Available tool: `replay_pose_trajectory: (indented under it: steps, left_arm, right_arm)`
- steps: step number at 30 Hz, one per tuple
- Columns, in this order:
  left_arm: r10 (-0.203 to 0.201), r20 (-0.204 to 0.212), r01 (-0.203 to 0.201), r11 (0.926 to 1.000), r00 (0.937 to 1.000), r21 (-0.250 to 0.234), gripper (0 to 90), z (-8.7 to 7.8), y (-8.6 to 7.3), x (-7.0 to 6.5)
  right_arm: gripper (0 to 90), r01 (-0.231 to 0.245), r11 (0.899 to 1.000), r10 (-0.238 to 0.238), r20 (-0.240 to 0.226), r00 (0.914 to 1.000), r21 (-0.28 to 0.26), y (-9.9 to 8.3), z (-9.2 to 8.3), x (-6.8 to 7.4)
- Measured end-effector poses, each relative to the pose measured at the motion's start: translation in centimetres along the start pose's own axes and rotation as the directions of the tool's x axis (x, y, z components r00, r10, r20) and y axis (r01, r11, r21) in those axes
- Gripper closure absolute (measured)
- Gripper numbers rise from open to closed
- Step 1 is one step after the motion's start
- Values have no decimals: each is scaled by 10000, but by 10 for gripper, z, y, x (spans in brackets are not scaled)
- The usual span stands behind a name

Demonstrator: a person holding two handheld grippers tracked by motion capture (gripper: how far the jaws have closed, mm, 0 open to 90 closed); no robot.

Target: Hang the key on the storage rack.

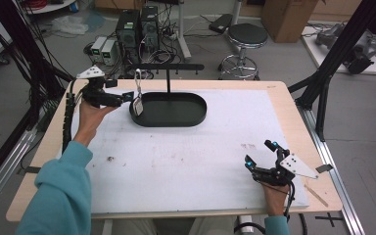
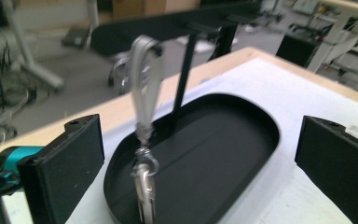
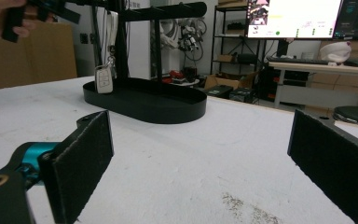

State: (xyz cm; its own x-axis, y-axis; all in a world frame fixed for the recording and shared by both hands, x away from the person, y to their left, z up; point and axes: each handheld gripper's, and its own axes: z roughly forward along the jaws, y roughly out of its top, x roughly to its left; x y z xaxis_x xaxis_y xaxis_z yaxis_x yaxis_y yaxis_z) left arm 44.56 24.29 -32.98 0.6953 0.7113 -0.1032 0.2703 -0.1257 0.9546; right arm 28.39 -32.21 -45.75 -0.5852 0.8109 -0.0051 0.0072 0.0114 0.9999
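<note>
Your sleeve [image 1: 58, 196] fills the near left corner of the high view, and from it your left hand [image 1: 89, 117] reaches to the far left of the table [image 1: 293, 105], beside the stand [image 1: 169, 78]. Your left tongs [image 1: 126, 96] stand apart, nothing between the pads. The key [image 1: 138, 106] hangs just in front of them on its strap [image 1: 138, 81], looped over the left end of the stand's crossbar, and dangles over the left rim of the tray [image 1: 196, 110]. In the left gripper view, the strap [image 2: 144, 88] and key [image 2: 144, 191] hang between the two black pads but beyond them, clear of both; the key is blurred there, seen edge-on, low over the tray [image 2: 242, 140]. Whether the key touches the tray rim you cannot tell.

Your right tongs [image 1: 259, 152] rest near the front right of the white mat [image 1: 200, 161], well apart from the key and the tray, with your right hand [image 1: 274, 193] behind them at the table's edge. Their jaws are wide apart too, and empty. In the right gripper view, you look across bare mat [image 3: 205, 158] to the tray [image 3: 168, 109], the key [image 3: 104, 79] hanging at its left end, and your left hand [image 3: 4, 21] and tongs up by the crossbar at the top left.
</note>
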Motion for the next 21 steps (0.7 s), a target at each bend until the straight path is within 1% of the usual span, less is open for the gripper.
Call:
replay_pose_trajectory:
  steps: [1,3,4,7,8,9,12,14,16,17,18,19,20,21]
  left_arm:
    - [-9,86,11,9997,10000,-249,17,-6,-3,-3]
    - [162,153,-153,9982,9998,-574,17,-18,-9,-9]
    - [374,132,-364,9969,9992,-702,17,-25,-16,-13]
    - [797,107,-781,9914,9968,-1053,17,-43,-36,-23]
    - [848,139,-826,9898,9963,-1162,17,-49,-47,-26]
    - [835,167,-808,9891,9964,-1234,17,-54,-53,-28]
    - [693,31,-679,9853,9976,-1568,17,-69,-77,-36]
    - [629,-19,-622,9805,9980,-1864,17,-78,-91,-40]
    - [471,-53,-471,9759,9989,-2133,17,-86,-103,-43]
    - [365,17,-352,9738,9993,-2246,17,-90,-108,-44]
    - [296,148,-253,9712,9995,-2368,17,-93,-114,-45]
    - [303,174,-253,9701,9994,-2415,17,-97,-119,-46]
    - [367,124,-324,9675,9992,-2506,17,-99,-123,-47]
    - [329,28,-310,9644,9995,-2627,17,-103,-130,-48]
  right_arm:
    - [62,12,10000,-12,4,10000,8,0,0,0]
    - [62,50,10000,-50,12,10000,3,0,0,0]
    - [63,79,10000,-79,12,10000,0,0,0,0]
    - [63,27,10000,-27,-2,10000,15,0,0,0]
    - [63,10,10000,-10,10,10000,16,0,0,0]
    - [62,14,10000,-14,1,10000,19,0,0,0]
    - [62,58,10000,-58,5,10000,20,0,0,0]
    - [63,137,9999,-137,23,9999,9,0,0,0]
    - [62,172,9999,-172,34,9998,0,0,0,0]
    - [62,65,10000,-65,26,10000,49,0,0,1]
    - [63,188,9998,-188,12,9998,36,0,0,1]
    - [62,206,9998,-206,23,9998,22,0,1,1]
    - [62,187,9998,-187,39,9998,46,0,1,1]
    - [63,191,9998,-191,36,9998,46,0,1,1]
